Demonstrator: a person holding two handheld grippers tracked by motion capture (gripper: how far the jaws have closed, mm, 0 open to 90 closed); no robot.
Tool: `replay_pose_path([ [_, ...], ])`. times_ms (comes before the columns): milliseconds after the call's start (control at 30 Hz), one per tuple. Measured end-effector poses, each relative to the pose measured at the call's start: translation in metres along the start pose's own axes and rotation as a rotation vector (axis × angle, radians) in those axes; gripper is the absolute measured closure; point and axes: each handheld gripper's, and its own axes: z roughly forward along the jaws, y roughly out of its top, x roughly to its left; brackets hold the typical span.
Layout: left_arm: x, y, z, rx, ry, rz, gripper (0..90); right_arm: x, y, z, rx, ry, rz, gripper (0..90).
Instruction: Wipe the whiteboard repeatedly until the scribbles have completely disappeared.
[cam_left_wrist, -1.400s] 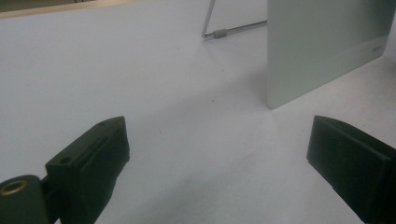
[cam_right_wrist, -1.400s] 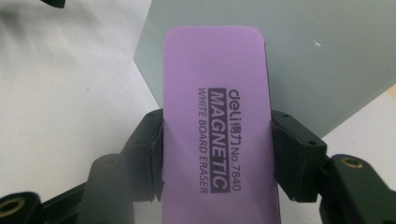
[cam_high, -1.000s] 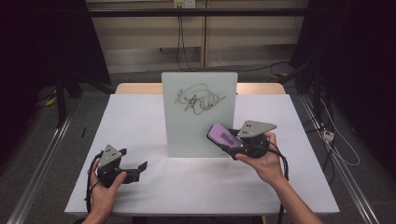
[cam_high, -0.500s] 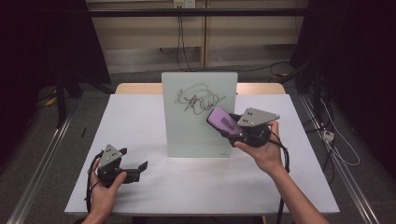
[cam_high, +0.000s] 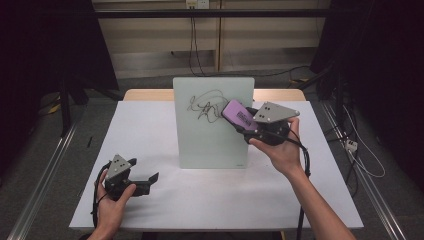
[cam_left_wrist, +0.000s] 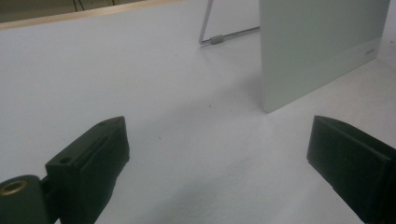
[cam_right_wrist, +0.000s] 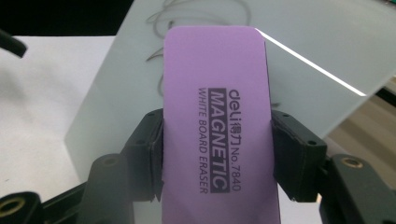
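A: Status of the wipe. The white-covered rectangular table (cam_high: 165, 200) carries the upright pale-green glass whiteboard (cam_high: 210, 145), propped on a thin wire stand (cam_left_wrist: 219, 38) behind it. The black scribble of marker lines (cam_high: 202, 106) across the board's upper half looks wholly intact, so the erasing is judged not yet begun; all of it is left to do

B: And the tool?

A: The flat purple rectangular magnetic whiteboard eraser (cam_right_wrist: 217, 121) is already picked up. The right gripper (cam_high: 246, 127) pinches it across its width, one black jaw pressed against each long side, printed face toward the camera. Roughly the front half of the eraser sticks out past the jaw tips, and its far end sits at the right edge of the scribble. Whether it touches the glass cannot be told from these views

B: Left side?

A: The left gripper (cam_high: 150, 178) rests low on the table near the front left, well apart from the board, jaws spread wide with nothing between them, pointing toward the board's lower corner

B: Remaining, as judged: press the eraser to the glass and sweep across the marks
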Motion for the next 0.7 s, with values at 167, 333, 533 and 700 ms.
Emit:
replay_pose_path([
  [167,0.0,0.0,0.0,0.0,-0.006,0.001,5.6,-0.011,0.007,0.003,-0.013,-0.042,0.01,41.7],
  [333,0.002,0.0,0.001,-0.001,-0.002,-0.004,5.6,-0.016,0.011,0.007,-0.031,-0.052,0.016,41.7],
  [533,0.0,0.0,0.002,0.002,-0.008,0.002,5.6,-0.019,0.017,0.011,-0.051,-0.071,0.007,41.7],
  [700,0.001,0.0,0.001,0.001,-0.003,-0.005,5.6,-0.016,0.016,0.014,-0.035,-0.078,-0.015,41.8],
])
